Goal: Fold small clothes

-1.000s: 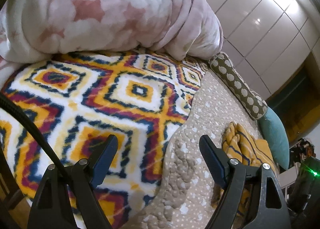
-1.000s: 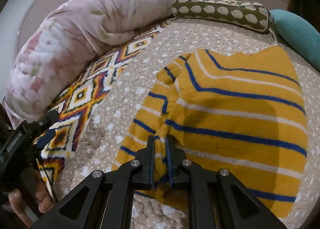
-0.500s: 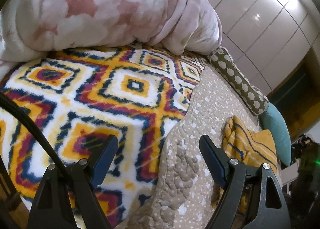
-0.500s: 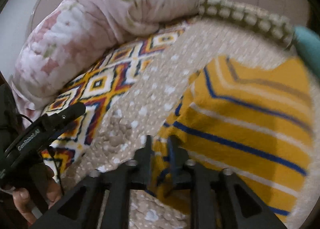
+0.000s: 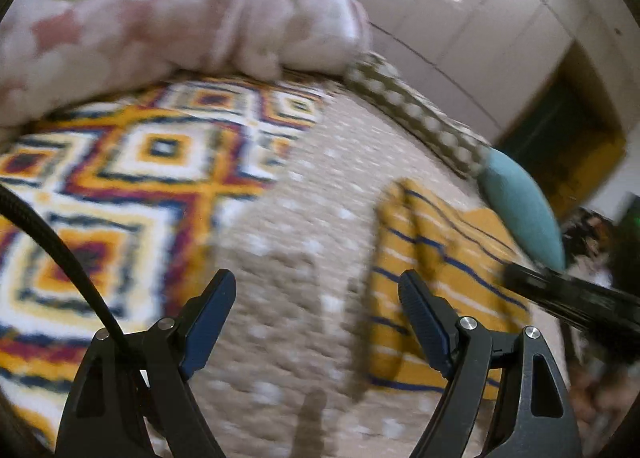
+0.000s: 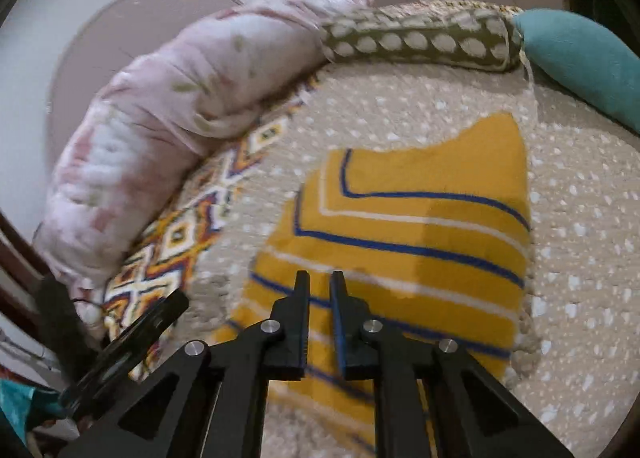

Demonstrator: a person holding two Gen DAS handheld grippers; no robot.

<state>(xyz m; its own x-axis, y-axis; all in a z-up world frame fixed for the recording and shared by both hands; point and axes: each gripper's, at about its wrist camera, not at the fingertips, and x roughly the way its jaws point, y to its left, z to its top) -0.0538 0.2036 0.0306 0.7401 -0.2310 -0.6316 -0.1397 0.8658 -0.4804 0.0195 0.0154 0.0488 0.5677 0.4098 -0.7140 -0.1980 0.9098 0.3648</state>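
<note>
A small yellow sweater (image 6: 408, 226) with blue and white stripes lies flat on the beige dotted bed quilt (image 6: 580, 218). It also shows in the left wrist view (image 5: 432, 254), to the right of my left gripper. My right gripper (image 6: 320, 290) hovers over the sweater's near edge, its fingers nearly together with a narrow gap and nothing between them. My left gripper (image 5: 316, 306) is open and empty above the quilt, left of the sweater.
A patterned fleece blanket (image 5: 120, 178) covers the bed's left side, with a pink floral duvet (image 5: 160, 18) bunched behind it. An olive dotted bolster (image 6: 420, 42) and a teal pillow (image 6: 584, 58) line the far edge. Wardrobe doors (image 5: 480, 18) stand beyond.
My right gripper has let go of the sweater's folded sleeve and lifted; the sweater now lies flatter. My left gripper has swung right, toward the sweater.
</note>
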